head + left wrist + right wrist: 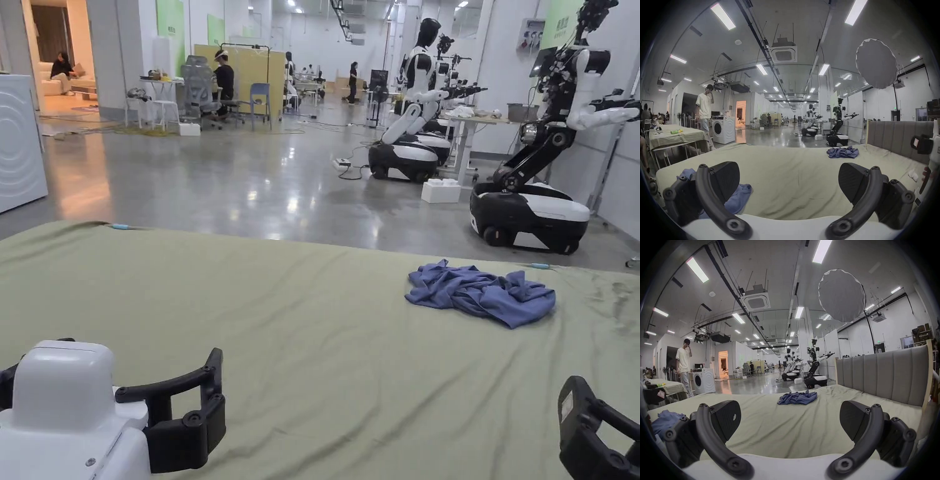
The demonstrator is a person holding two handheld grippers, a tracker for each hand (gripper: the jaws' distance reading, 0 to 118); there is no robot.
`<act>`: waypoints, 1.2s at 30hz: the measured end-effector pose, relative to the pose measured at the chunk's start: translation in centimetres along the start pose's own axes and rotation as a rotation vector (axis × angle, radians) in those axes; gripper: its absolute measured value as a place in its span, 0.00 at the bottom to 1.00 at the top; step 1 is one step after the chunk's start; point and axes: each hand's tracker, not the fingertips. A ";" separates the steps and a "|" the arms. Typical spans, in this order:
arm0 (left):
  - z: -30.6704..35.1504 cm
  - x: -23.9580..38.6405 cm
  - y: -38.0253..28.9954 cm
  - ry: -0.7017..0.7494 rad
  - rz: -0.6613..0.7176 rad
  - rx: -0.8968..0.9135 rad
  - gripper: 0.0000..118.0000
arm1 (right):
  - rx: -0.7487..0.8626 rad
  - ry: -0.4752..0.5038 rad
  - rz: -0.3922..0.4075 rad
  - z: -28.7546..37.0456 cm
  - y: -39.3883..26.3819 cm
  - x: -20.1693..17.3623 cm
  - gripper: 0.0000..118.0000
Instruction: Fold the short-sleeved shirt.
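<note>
The blue short-sleeved shirt [481, 292] lies crumpled in a heap on the green sheet [281, 325], in the right middle of the head view, near the far edge of the bed; it is not yet spread, so I judge the folding has not begun. The left gripper [788, 183] is wide open and holds nothing; the right gripper [790, 422] is also wide open and empty. Both hover low at the near edge, probably ready to reach forward; the shirt is well apart from them, beyond the right gripper's jaws in the centre of its view. Another bluish cloth [737, 199] lies beside the left gripper's left jaw.
</note>
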 end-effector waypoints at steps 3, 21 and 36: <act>-0.2 0.3 0.1 0.002 -0.015 -0.001 1.00 | 0.000 -0.004 0.025 0.1 0.1 -0.2 1.00; -0.3 0.8 -0.1 -0.020 -0.053 -0.033 1.00 | -0.016 0.018 0.038 -0.3 -0.2 0.0 1.00; -0.3 1.1 -0.2 -0.035 -0.076 -0.050 1.00 | -0.022 0.014 0.044 -0.4 -0.3 0.1 1.00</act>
